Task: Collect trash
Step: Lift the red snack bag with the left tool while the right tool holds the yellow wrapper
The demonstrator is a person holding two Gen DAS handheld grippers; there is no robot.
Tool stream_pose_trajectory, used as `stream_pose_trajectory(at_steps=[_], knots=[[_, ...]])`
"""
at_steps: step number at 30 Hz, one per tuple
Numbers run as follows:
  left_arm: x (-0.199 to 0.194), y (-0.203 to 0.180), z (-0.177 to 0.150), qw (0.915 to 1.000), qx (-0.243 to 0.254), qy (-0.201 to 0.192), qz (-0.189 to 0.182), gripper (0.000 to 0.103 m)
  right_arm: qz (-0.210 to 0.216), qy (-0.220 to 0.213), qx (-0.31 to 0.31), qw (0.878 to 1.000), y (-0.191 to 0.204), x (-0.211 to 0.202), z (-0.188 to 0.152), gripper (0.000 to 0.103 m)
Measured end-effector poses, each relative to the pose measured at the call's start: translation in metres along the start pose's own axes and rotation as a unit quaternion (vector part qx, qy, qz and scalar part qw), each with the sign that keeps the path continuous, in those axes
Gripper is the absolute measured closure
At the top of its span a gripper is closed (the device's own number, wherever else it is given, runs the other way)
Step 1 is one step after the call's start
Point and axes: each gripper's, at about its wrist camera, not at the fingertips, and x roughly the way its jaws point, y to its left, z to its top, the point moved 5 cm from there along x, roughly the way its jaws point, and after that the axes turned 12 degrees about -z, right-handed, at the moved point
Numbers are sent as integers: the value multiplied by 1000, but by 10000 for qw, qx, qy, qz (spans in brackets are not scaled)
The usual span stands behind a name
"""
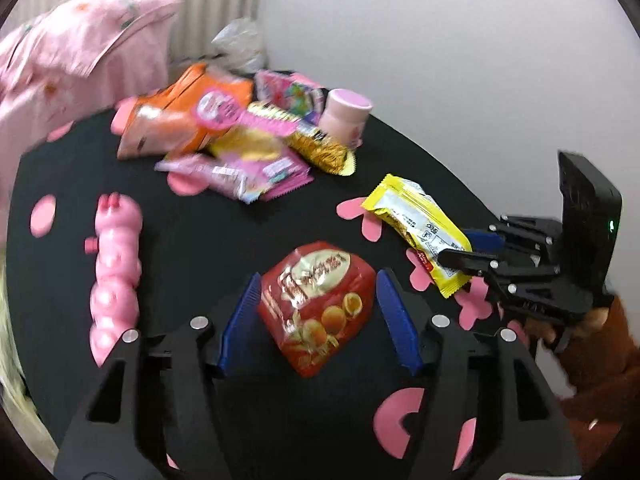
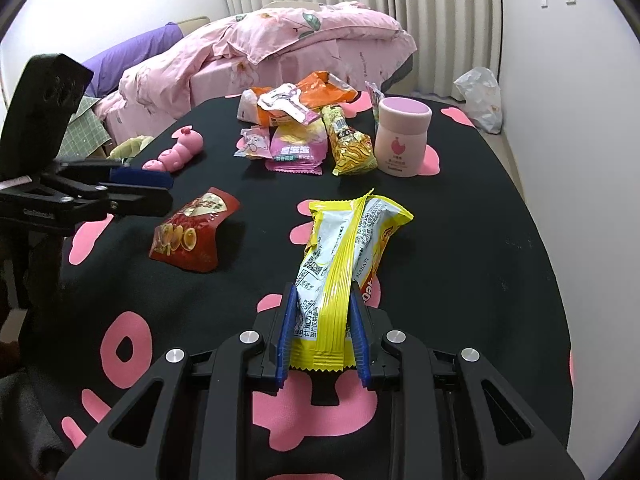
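A red snack packet (image 1: pixel 320 304) lies on the black table with pink shapes (image 1: pixel 180 232); it also shows in the right wrist view (image 2: pixel 192 232). My left gripper (image 1: pixel 316 316) is open, its blue pads either side of the packet, apart from it. My right gripper (image 2: pixel 323 336) is shut on one end of a yellow wrapper (image 2: pixel 344 256), also seen in the left wrist view (image 1: pixel 416 224). A pile of wrappers (image 2: pixel 304 128) lies at the far side, also in the left wrist view (image 1: pixel 224 136).
A pink jar (image 2: pixel 402 140) stands beside the pile. A pink caterpillar toy (image 1: pixel 116 272) lies at the left. A bed with pink bedding (image 2: pixel 260 48) is behind the table. A plastic bag (image 2: pixel 480 96) sits on the floor by the wall.
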Motion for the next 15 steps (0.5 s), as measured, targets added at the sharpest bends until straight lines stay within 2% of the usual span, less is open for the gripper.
stream_pose_trajectory(at_steps=[2, 3, 6, 9, 12, 14, 15], knots=[[8, 1, 1, 9994, 284, 166, 131, 46, -1, 17, 40, 10000, -1, 1, -1, 78], [17, 0, -2, 9983, 377, 444, 68, 46, 4, 26, 54, 10000, -2, 2, -1, 78], [34, -5, -14, 9945, 536, 890, -107, 46, 6, 45, 62, 10000, -3, 2, -2, 78], [36, -10, -20, 9942, 651, 849, 134, 51, -11, 39, 97, 9999, -6, 2, -3, 78], [34, -8, -20, 9957, 502, 744, 229, 67, -29, 29, 117, 9999, -7, 3, -2, 78], [29, -4, -22, 9967, 383, 663, 260, 86, -25, 1, 100, 9999, -5, 2, -1, 78], [26, -1, -21, 9972, 313, 603, 299, 90, -19, -10, 85, 10000, -4, 1, -1, 78]])
